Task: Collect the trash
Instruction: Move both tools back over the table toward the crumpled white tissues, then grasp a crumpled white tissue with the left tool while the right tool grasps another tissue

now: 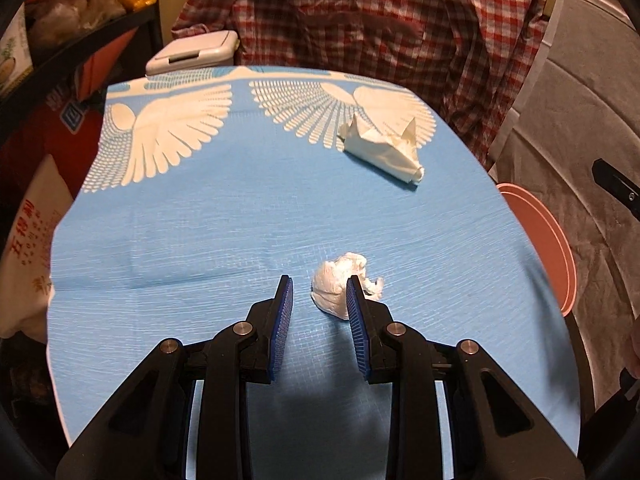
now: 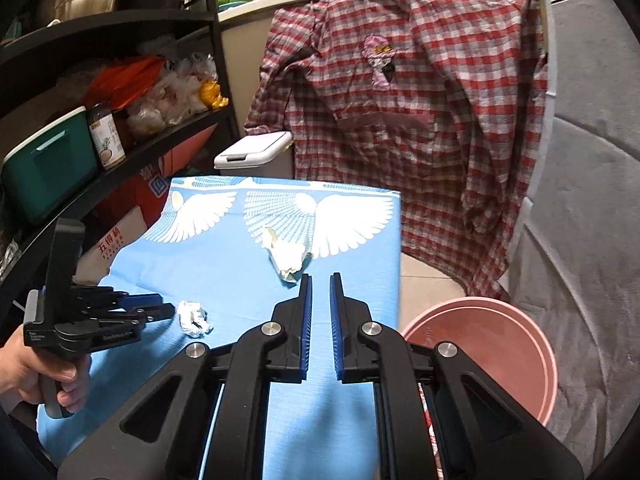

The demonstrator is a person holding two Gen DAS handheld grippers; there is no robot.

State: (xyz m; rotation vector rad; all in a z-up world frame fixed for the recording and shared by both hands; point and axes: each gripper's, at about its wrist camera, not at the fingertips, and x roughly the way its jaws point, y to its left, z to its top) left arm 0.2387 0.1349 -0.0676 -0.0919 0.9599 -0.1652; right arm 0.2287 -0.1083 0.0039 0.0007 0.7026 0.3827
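Your open left gripper [image 1: 320, 286] nears the crumpled tissue [image 1: 340, 284], off-centre, risking a nudge away; right gripper [image 2: 321, 284] hovers nearly closed, empty.

A table [image 2: 224, 264] under a blue cloth with white wings fills the middle. Behind it hangs a red plaid shirt [image 2: 420, 128]; left of it a black shelf rack [image 2: 120, 24] holds pots, bags and a green box [image 2: 48, 164]. Right of the table lies grey fabric [image 2: 580, 208] over pale floor tiles [image 2: 428, 280].

The left wrist camera sits low and close over the blue tablecloth [image 1: 200, 240]; the right wrist camera looks from higher and farther back (both face the plaid shirt [image 2: 420, 120]).
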